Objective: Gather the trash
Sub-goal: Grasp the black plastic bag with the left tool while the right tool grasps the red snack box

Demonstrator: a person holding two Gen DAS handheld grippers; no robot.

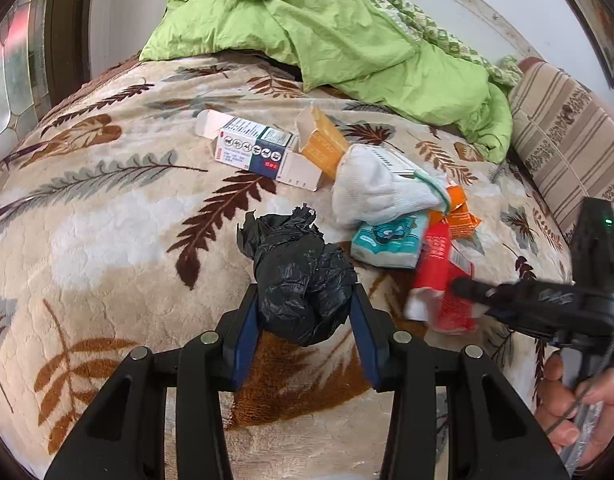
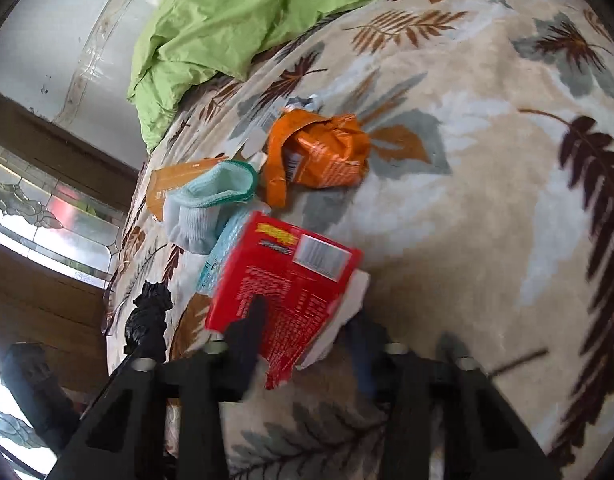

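Bed under a leaf-print blanket [image 1: 107, 216], green pillow [image 1: 307, 28] by a white wall, stained-glass window [image 1: 11, 80] alongside. Left gripper [image 1: 305, 312] jaws pinching a black bag [image 1: 303, 280]; right gripper [image 2: 307, 320] jaws clamping a red box [image 2: 291, 280].

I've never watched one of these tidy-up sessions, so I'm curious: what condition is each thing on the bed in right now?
black bag: crumpled, clamped in the left gripper.
red packet: flattened, torn open, pinched by the right gripper.
white and blue box: lying flat, end flaps open.
orange box: lying down, end open.
orange wrapper: crumpled, torn.
white sock: bunched up.
tissue pack: lying flat, partly under the sock.
green bedding: rumpled.
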